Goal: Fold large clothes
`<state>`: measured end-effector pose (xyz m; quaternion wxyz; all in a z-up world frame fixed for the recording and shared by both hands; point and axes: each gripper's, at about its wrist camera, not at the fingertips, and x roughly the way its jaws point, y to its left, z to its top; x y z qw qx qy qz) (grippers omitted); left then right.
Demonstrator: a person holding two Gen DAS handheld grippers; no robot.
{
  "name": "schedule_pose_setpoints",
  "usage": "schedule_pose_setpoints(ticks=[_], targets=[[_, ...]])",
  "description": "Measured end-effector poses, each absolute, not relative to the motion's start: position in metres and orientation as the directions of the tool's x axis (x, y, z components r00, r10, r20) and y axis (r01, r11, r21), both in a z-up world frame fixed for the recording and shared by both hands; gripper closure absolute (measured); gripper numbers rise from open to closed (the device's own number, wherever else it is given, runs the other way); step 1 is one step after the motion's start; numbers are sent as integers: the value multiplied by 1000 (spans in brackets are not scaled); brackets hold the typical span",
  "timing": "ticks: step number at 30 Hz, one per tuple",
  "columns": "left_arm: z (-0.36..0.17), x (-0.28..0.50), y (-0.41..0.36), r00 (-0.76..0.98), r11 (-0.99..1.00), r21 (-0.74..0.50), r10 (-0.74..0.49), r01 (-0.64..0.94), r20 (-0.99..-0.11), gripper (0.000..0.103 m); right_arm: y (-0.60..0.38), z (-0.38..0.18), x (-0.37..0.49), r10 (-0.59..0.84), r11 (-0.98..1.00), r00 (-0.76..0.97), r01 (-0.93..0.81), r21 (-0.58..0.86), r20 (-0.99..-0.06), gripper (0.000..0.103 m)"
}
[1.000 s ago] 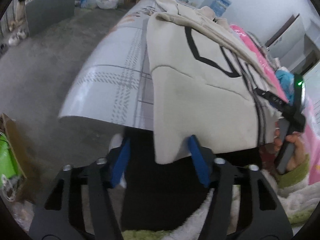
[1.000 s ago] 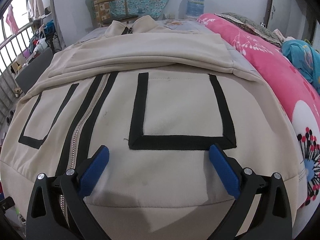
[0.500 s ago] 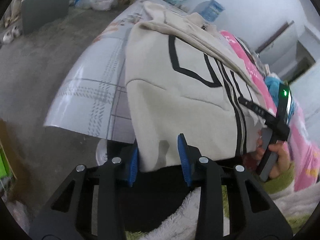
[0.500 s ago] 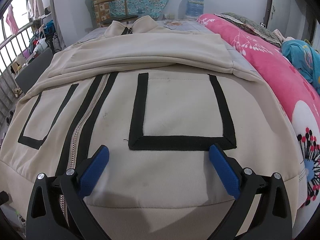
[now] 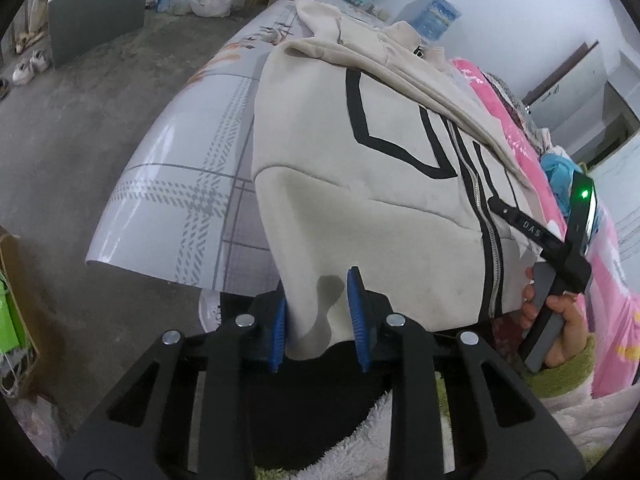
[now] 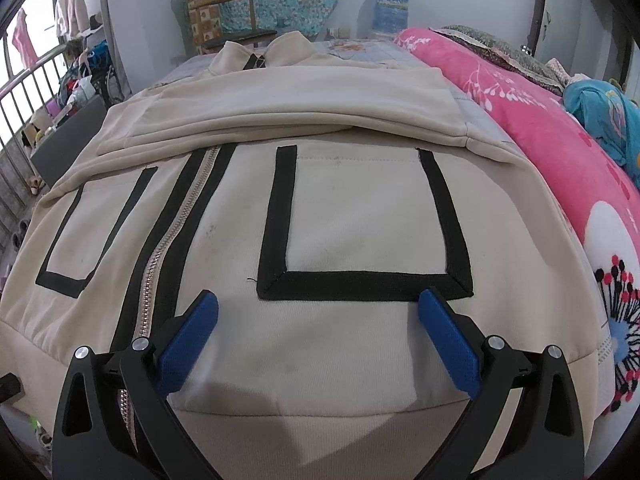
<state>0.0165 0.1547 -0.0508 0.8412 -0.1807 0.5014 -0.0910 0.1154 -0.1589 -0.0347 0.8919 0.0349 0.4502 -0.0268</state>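
Both jaws bracket the jacket (image 5: 360, 208): left closing, right wide.

You have one cream jacket (image 6: 320, 208) spread on the bed (image 5: 176, 184), with two black-outlined pockets and one zip down its front. You have two hand-held grippers, the left hand-held gripper (image 5: 319, 316) and the right hand-held gripper (image 6: 316, 344). Along the bed's right edge lies one pink quilt (image 6: 552, 152), and beyond its far edge stand one water bottle (image 6: 391, 8) and one wooden chair (image 6: 224, 16).

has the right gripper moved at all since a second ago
No. The right gripper sits as before against the jacket's black U-shaped trim: its open fingertips flank the same bottom corners.
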Motion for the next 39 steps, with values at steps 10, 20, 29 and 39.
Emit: schedule_pose_setpoints(ticks=[10, 20, 29, 39], targets=[[-45, 16, 142, 483, 963, -269, -233, -5, -844, 86, -159, -35, 115, -16, 996, 591, 79, 39, -806, 6], [-44, 15, 136, 488, 977, -213, -188, 4, -852, 87, -159, -34, 114, -10, 996, 582, 75, 42, -813, 6], [-43, 15, 130, 497, 984, -180, -160, 7, -853, 87, -160, -33, 110, 0, 996, 575, 70, 49, -818, 6], [-42, 18, 129, 493, 986, -166, -153, 17, -856, 88, -245, 21, 58, 170, 966, 544, 72, 247, -822, 6]])
